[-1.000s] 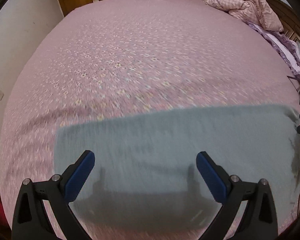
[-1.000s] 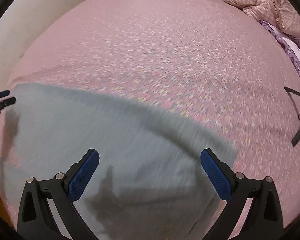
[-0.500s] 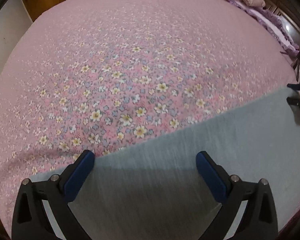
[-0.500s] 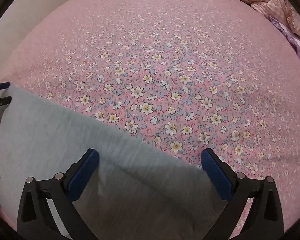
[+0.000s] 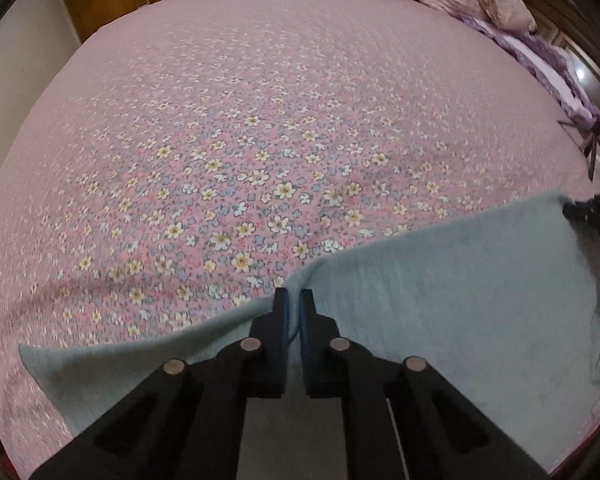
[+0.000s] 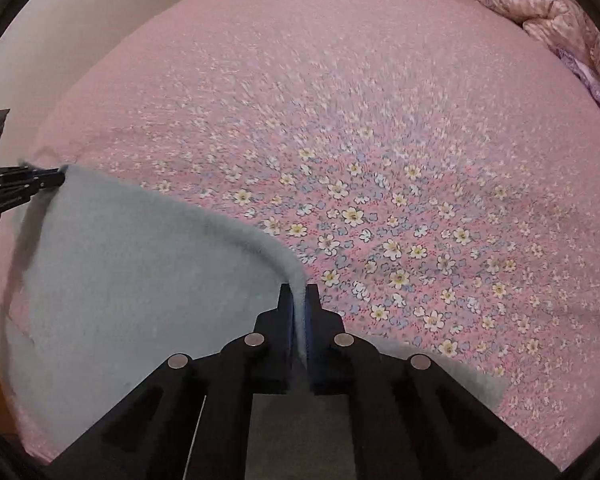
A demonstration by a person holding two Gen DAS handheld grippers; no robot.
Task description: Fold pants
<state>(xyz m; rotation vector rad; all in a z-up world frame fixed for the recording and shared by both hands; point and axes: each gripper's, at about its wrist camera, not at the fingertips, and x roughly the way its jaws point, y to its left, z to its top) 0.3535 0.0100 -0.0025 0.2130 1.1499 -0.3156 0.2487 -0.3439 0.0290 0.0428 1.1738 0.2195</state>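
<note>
In the left wrist view, the left gripper [image 5: 293,300] reaches low over the pink flower-printed bedspread [image 5: 260,140], its blue-padded fingers pinched together on the far edge of the flat grey-blue fleece pants [image 5: 460,288]. In the right wrist view, the right gripper [image 6: 299,298] is likewise clamped on that raised edge, with the cloth apparently lifted slightly there, though blur makes this uncertain.

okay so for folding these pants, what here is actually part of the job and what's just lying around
Part of the job:
grey pants
left claw, shut on their far edge
right claw, shut on it too

Lying about:
pink quilt, bunched at the bed's far corner
floral bedspread
</note>
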